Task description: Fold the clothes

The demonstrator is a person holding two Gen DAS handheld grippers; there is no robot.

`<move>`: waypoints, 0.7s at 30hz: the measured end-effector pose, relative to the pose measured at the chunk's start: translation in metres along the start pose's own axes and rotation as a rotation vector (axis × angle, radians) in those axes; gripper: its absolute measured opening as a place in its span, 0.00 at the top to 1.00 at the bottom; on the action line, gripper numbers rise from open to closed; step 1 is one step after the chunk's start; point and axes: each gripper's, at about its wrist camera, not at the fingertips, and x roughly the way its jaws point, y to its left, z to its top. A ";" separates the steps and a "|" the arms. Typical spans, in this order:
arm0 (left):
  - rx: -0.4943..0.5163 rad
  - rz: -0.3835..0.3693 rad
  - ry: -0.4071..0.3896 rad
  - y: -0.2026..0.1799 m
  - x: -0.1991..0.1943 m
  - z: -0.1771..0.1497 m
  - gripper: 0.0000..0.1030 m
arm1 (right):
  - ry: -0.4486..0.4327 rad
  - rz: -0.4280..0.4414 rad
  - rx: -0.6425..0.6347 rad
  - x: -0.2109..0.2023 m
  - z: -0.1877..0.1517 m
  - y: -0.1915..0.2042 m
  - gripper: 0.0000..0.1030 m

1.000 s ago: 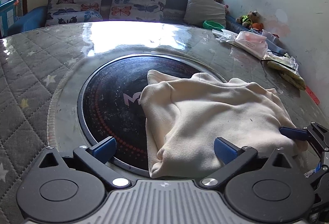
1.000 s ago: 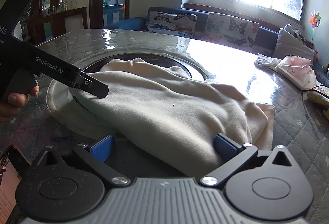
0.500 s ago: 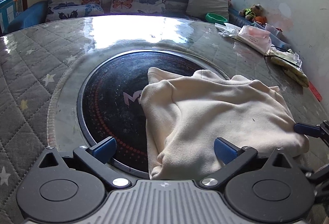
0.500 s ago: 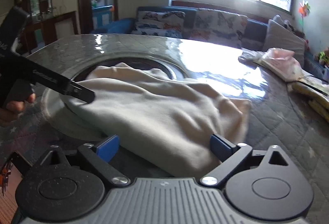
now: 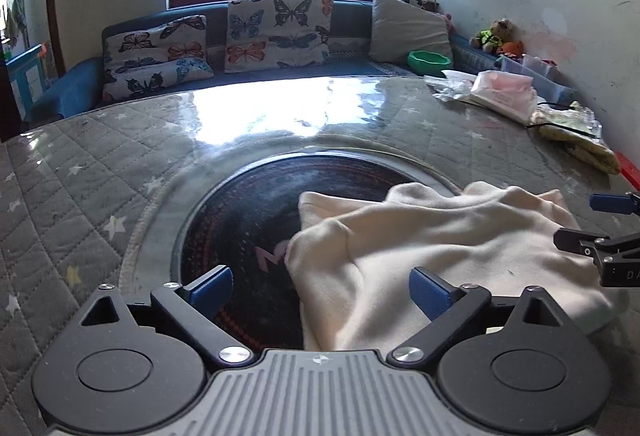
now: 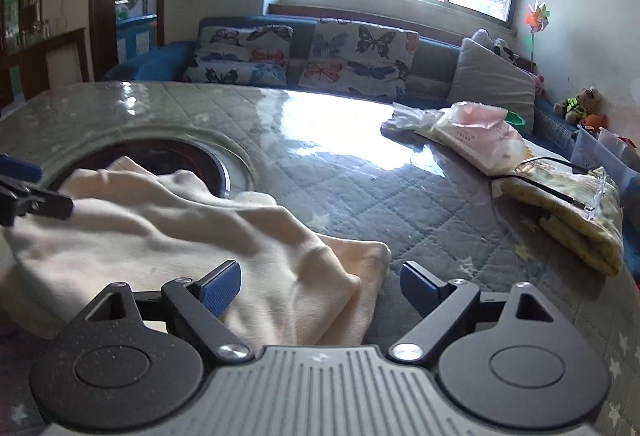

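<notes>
A cream garment [image 5: 432, 252] lies folded in a loose heap on the round table, partly over the black glass disc [image 5: 248, 220]. It also shows in the right wrist view [image 6: 168, 236]. My left gripper [image 5: 320, 290] is open and empty, its right finger over the garment's near edge. My right gripper [image 6: 320, 286] is open and empty above the garment's right corner. The right gripper's tips show at the right edge of the left wrist view [image 5: 600, 224], apart and clear of the cloth.
The quilted grey table cover [image 5: 100, 188] runs all around. A pink packet [image 6: 476, 132] and a yellow folded cloth [image 6: 576, 212] with a black cable lie at the table's right. A sofa with butterfly cushions [image 5: 276, 32] stands behind.
Both grippers have lifted and tilted up. The right gripper has swung right, so the garment now sits left in its view. The garment lies still.
</notes>
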 end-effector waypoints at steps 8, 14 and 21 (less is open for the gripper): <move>0.018 0.069 -0.002 0.008 0.017 0.011 0.20 | -0.003 -0.075 0.024 0.004 0.004 -0.011 0.16; -0.068 0.018 -0.029 0.026 -0.001 0.021 0.19 | -0.065 0.085 -0.129 -0.029 0.017 0.035 0.21; -0.149 -0.038 -0.010 0.041 -0.018 0.022 0.15 | -0.057 0.327 -0.312 -0.044 0.017 0.121 0.36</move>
